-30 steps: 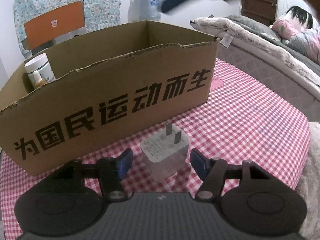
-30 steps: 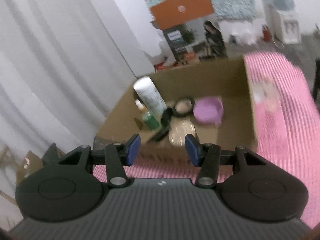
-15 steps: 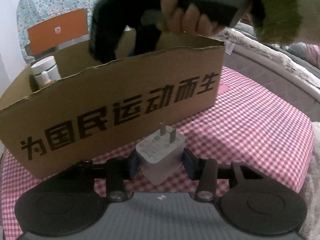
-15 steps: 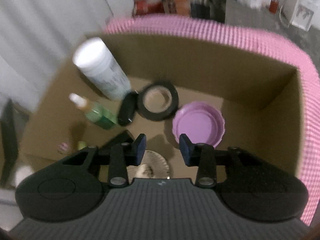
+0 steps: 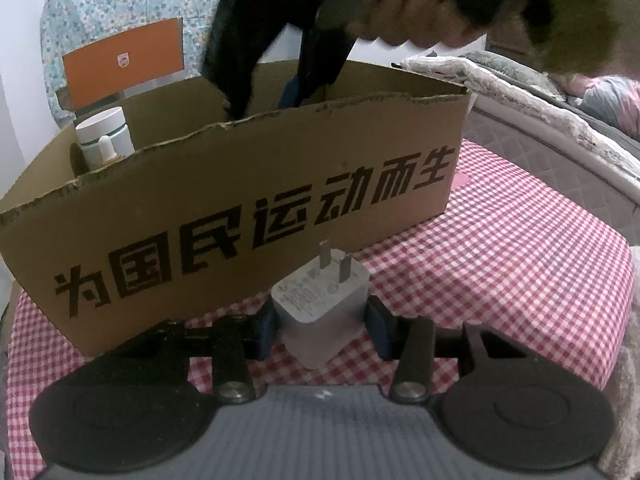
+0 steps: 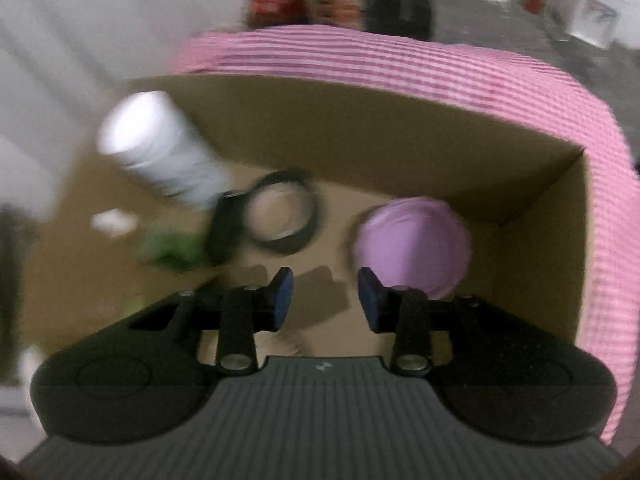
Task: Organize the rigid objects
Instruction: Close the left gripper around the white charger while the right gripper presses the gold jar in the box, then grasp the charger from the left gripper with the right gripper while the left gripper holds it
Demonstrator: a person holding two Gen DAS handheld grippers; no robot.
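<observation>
A white charger plug (image 5: 320, 304) with two metal prongs sits on the pink checked cloth, just in front of the cardboard box (image 5: 248, 208). My left gripper (image 5: 320, 324) is shut on the plug, its blue pads pressing both sides. My right gripper (image 6: 325, 298) points down into the box (image 6: 360, 128); its jaws are opening and nothing is between them. In the left wrist view a hand holds that right gripper (image 5: 292, 92) above the box's far side.
Inside the box stand a white bottle (image 6: 160, 148), a small green dropper bottle (image 6: 168, 246), a black round compact (image 6: 280, 212) and a purple lid (image 6: 412, 240). A bed (image 5: 560, 120) lies to the right of the table. The right wrist view is blurred.
My left gripper closed on the charger plug. My right gripper swung over the box and tipped down into it; its jaws narrowed, then widened again.
</observation>
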